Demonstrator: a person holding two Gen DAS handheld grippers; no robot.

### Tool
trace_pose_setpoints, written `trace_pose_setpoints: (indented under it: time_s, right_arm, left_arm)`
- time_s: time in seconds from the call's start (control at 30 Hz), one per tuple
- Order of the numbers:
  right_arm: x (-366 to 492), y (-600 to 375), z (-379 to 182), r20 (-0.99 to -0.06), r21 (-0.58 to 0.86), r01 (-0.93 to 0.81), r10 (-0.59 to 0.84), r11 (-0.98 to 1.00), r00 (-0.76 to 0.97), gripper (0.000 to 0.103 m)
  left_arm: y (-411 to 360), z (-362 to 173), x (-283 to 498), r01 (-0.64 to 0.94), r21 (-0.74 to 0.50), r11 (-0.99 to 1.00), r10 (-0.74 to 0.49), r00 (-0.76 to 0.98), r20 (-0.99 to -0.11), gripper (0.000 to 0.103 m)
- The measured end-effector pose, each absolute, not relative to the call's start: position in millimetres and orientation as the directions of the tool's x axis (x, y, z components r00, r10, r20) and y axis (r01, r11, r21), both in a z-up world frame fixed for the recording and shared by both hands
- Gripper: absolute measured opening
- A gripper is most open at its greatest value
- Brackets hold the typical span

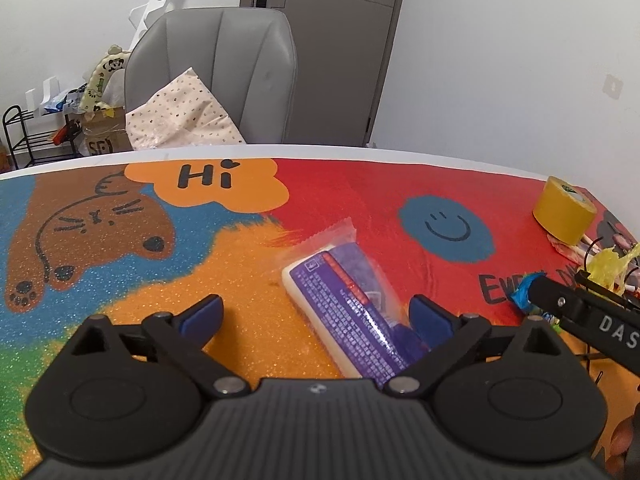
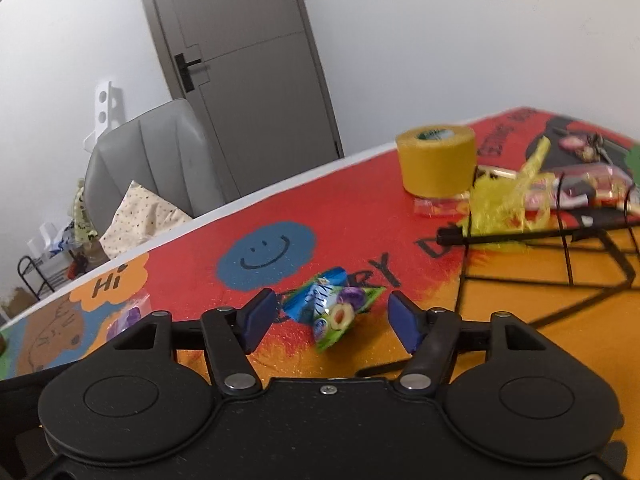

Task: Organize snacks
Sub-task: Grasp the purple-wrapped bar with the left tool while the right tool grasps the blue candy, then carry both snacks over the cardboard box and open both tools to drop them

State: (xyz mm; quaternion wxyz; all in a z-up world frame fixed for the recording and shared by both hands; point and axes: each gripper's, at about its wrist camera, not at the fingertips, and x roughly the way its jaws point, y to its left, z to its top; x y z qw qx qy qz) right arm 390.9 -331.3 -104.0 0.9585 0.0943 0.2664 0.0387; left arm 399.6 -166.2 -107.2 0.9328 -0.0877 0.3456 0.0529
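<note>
Right tongs (image 2: 330, 316) parted around plum snack packet (image 2: 334, 312), beside "Hi" mat (image 2: 360, 208)

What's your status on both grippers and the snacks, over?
Left gripper open, purple-label snack bar lying between its fingers, not gripped. Right gripper open, small blue-green candy packet on the mat between its fingers. Wire rack at right; nothing blocking.
</note>
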Motion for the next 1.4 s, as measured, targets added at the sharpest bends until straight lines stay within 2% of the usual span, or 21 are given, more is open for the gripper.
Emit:
trace_pose_setpoints:
  time_s: [0.1, 0.13, 0.17, 0.23, 0.33, 0.37, 0.4, 0.43, 0.57, 0.67, 1.13, 1.3, 1.4]
  right_arm:
    - [393.2, -323.1, -105.6, -0.502, 0.136, -0.021, 0.087, 0.991, 0.86, 0.062]
    - [395.6, -321.7, -107.7, -0.511, 0.129, -0.019, 0.083, 0.991, 0.855, 0.055]
    - [397.9, -322.0, -110.3, -0.523, 0.127, -0.015, 0.08, 0.992, 0.848, 0.042]
    - [400.7, -324.5, -114.6, -0.54, 0.132, -0.005, 0.076, 0.991, 0.838, 0.031]
    - [398.7, -328.8, -114.5, -0.537, 0.148, 0.005, 0.076, 0.989, 0.84, 0.026]
    - [397.6, -329.1, -113.6, -0.54, 0.149, 0.007, 0.076, 0.989, 0.838, 0.018]
    - [395.9, -329.2, -112.6, -0.543, 0.154, 0.004, 0.081, 0.988, 0.836, 0.015]
    - [393.7, -329.8, -110.7, -0.541, 0.169, -0.004, 0.096, 0.986, 0.835, 0.004]
    - [384.8, -328.1, -99.7, -0.512, 0.209, -0.051, 0.154, 0.976, 0.845, 0.004]
    - [380.4, -325.7, -95.1, -0.498, 0.235, -0.085, 0.195, 0.968, 0.845, 0.003]
    - [354.6, -307.7, -60.6, -0.405, 0.309, -0.26, 0.373, 0.915, 0.835, 0.003]
    - [334.2, -285.6, -46.2, -0.372, 0.241, -0.331, 0.401, 0.913, 0.837, 0.003]
    - [325.4, -275.7, -39.5, -0.365, 0.248, -0.37, 0.44, 0.895, 0.821, 0.003]
  left_arm:
    - [-169.3, -107.9, 398.7, -0.147, -0.117, 0.982, 0.037, 0.761, -0.647, 0.097]
    - [-170.5, -108.0, 397.3, -0.14, -0.116, 0.983, 0.033, 0.763, -0.645, 0.096]
    - [-171.1, -108.2, 396.9, -0.134, -0.119, 0.984, 0.027, 0.765, -0.643, 0.095]
    - [-171.8, -108.5, 395.6, -0.13, -0.126, 0.984, 0.02, 0.77, -0.637, 0.091]
    - [-173.2, -107.0, 393.4, -0.097, -0.142, 0.985, -0.014, 0.778, -0.629, 0.074]
    - [-173.8, -106.7, 392.2, -0.088, -0.146, 0.985, -0.023, 0.779, -0.627, 0.067]
    - [-174.9, -106.5, 390.1, -0.079, -0.147, 0.986, -0.031, 0.779, -0.626, 0.063]
    - [-175.7, -106.4, 386.9, -0.071, -0.153, 0.986, -0.041, 0.779, -0.626, 0.057]
    - [-170.2, -109.2, 364.1, -0.036, -0.19, 0.981, -0.087, 0.794, -0.602, 0.035]
    - [-154.5, -108.3, 351.1, -0.034, -0.261, 0.965, -0.134, 0.789, -0.599, 0.032]
    - [-106.7, -72.8, 289.8, -0.096, -0.233, 0.968, -0.047, 0.841, -0.539, 0.031]
    - [-91.0, -46.4, 270.8, -0.106, -0.211, 0.972, -0.014, 0.866, -0.501, 0.031]
    - [-78.5, -31.2, 259.4, -0.111, -0.21, 0.971, -0.004, 0.876, -0.482, 0.031]
